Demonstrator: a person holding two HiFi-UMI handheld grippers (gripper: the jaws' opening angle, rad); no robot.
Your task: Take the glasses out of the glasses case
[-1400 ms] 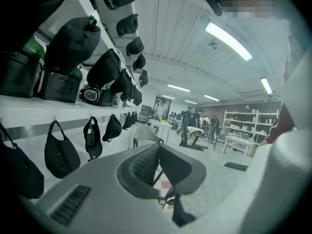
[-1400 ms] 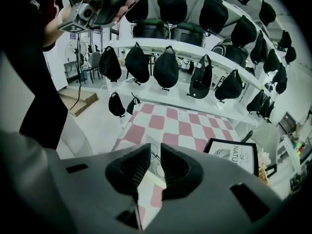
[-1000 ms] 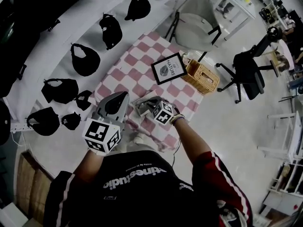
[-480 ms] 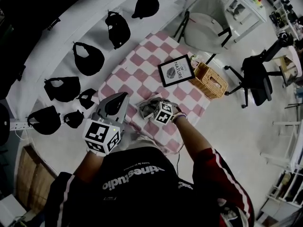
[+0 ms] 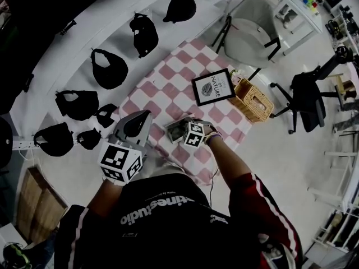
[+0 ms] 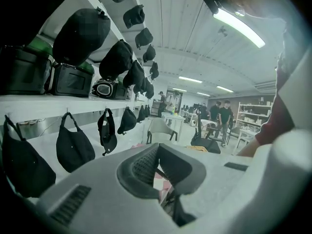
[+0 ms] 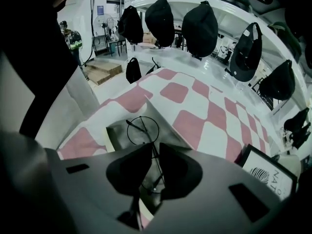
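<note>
The right gripper (image 7: 156, 152) is reaching over the pink-and-white chequered tablecloth (image 7: 195, 106). Its jaws are standing almost together, leaving only a narrow slit, and are pinching the thin black wire-framed glasses (image 7: 143, 129) near the middle of the frame. One round lens is showing just beyond the jaw tips, while the rest of the wire is running back between the jaws toward the gripper body. The open grey glasses case (image 7: 118, 132) is lying directly beneath and just ahead of these jaws, with the glasses hanging over its hollow. Whether the glasses are touching its floor cannot be told. Farther ahead and to the right of the jaws, a black-framed white print (image 5: 213, 87) is standing on the cloth, and a woven wicker basket (image 5: 253, 100) is sitting just beside it.

The left gripper (image 6: 161, 155) is being held to the left of the right gripper, at the cloth's edge. Its jaws are standing apart with nothing between them, and a strip of cloth is showing through the gap. Ahead of it, black fabric bags (image 6: 75, 145) are hanging along a white wall.
</note>
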